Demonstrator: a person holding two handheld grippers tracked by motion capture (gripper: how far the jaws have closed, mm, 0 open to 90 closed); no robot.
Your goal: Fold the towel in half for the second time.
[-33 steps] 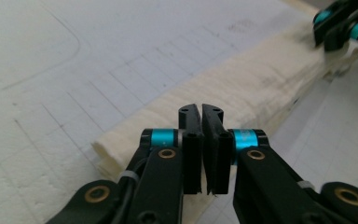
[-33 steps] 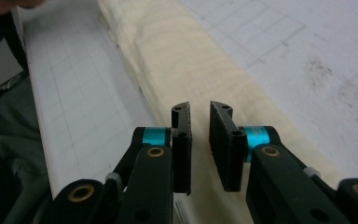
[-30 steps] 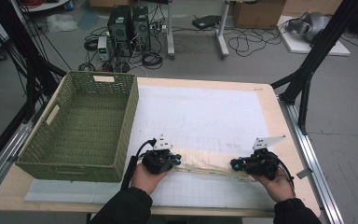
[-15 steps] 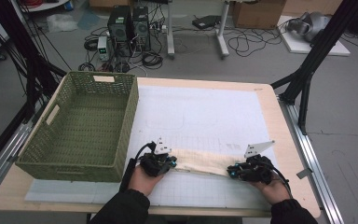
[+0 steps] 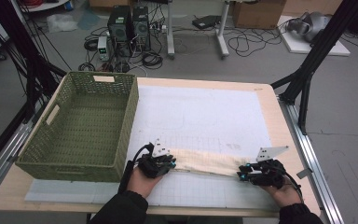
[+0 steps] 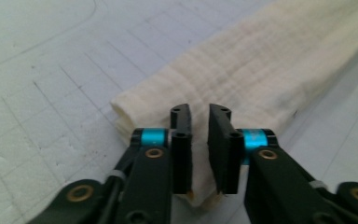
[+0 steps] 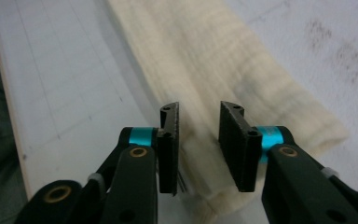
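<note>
Cables, computer towers and black stand legs crowd the floor beyond a pale tabletop (image 5: 270,121) covered by a white gridded mat (image 5: 205,116). On that mat, near the person's edge, lies a cream cloth (image 5: 205,161) folded into a long narrow band, running between the two hands. A green woven basket (image 5: 81,123) stands at the left, just beside the band's left end but apart from it.

The left gripper (image 5: 161,163) sits at the band's left end; in the left gripper view its jaws have just been opening and now stand a narrow gap apart, the folded edge of the cloth (image 6: 242,70) under and between them but no longer pinched. The right gripper (image 5: 251,175) is at the other end — its jaws have likewise been opening, a somewhat wider gap, with the cloth (image 7: 223,60) lying loose below.

My reading is that the fold has been laid down and is being let go. To do it well, both jaws should part fully before either hand lifts, and lift straight away from the mat, so no layer snags and the stacked edges stay aligned.

No brand or legible writing appears; the pale tag on the basket's far rim is too small to read.
</note>
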